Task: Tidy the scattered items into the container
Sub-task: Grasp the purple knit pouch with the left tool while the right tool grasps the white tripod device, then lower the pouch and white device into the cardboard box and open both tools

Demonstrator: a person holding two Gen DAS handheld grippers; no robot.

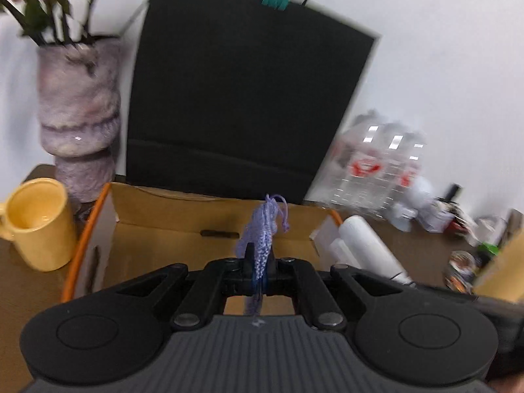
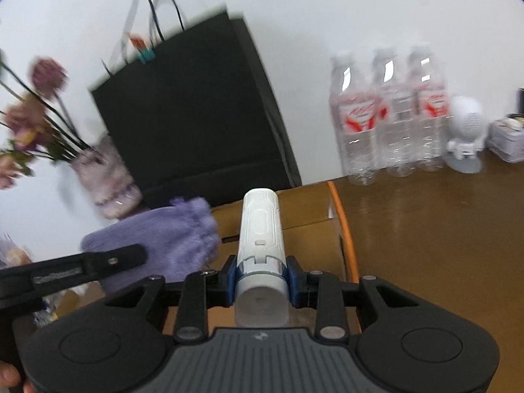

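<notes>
Both loads hang over the open cardboard box (image 1: 157,229): the left gripper (image 1: 258,262) pinches the purple knit glove (image 1: 262,229), the right gripper (image 2: 260,281) clamps the white cylinder (image 2: 260,232); each should be lowered well inside the box's rim before release.

The purple glove (image 2: 157,239) is soft knitted cloth with a fuzzy, matt surface; in the left wrist view its weave shows as a coarse braid. The white cylinder (image 2: 260,229) is smooth plastic with a slight satin sheen and a translucent cap end. The cardboard box (image 1: 157,226) is matt brown paperboard with an orange rim. The black paper bag (image 2: 193,114) looks matt. The yellow mug (image 1: 39,222) is glossy glazed ceramic. The vase (image 1: 78,111) has a mottled, rough-looking glazed surface. The water bottles (image 2: 389,118) are clear, shiny plastic. The tabletop (image 2: 442,229) is brown wood-look with a faint gloss. Both grippers' bodies are matt black plastic with ribbed grey housings.
</notes>
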